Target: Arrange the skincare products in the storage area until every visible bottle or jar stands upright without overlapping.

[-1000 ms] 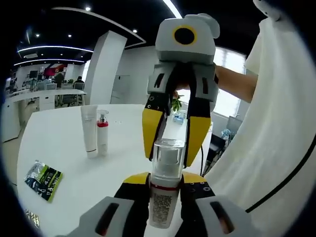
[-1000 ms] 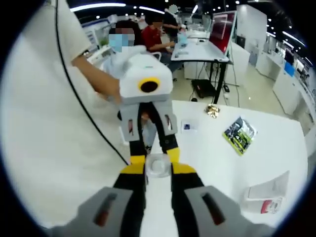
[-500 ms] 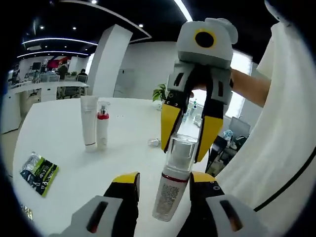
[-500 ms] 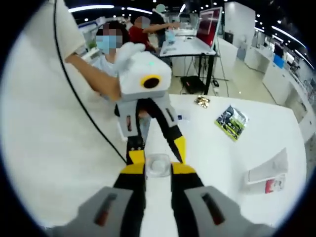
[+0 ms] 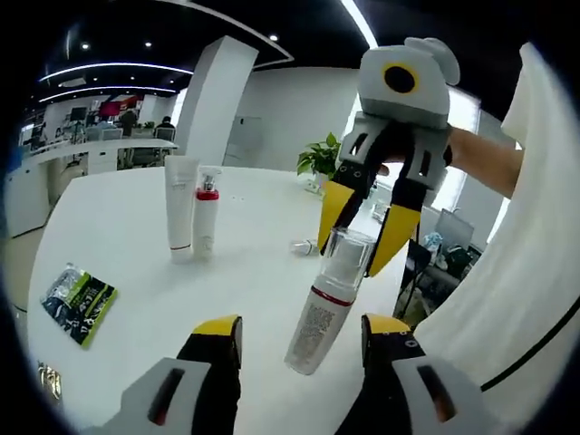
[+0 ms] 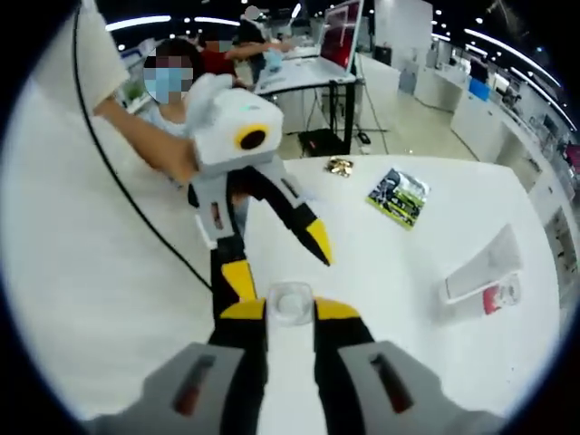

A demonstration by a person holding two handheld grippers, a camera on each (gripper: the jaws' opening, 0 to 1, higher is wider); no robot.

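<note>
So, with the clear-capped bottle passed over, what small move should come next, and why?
Probably lower the clear-capped white bottle with a red band towards the white table: the right gripper holds its cap, it hangs tilted, and the left gripper stands open around it.

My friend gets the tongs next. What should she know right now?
Right tongs are shut on the clear cap of the pump bottle, holding it tilted above the white table.
Left tongs are open, either side of the bottle's base, not gripping.
Done: a white tube and a red-collared bottle stand upright side by side.
Left: stand the held bottle upright near them. A green sachet lies flat nearby.
</note>
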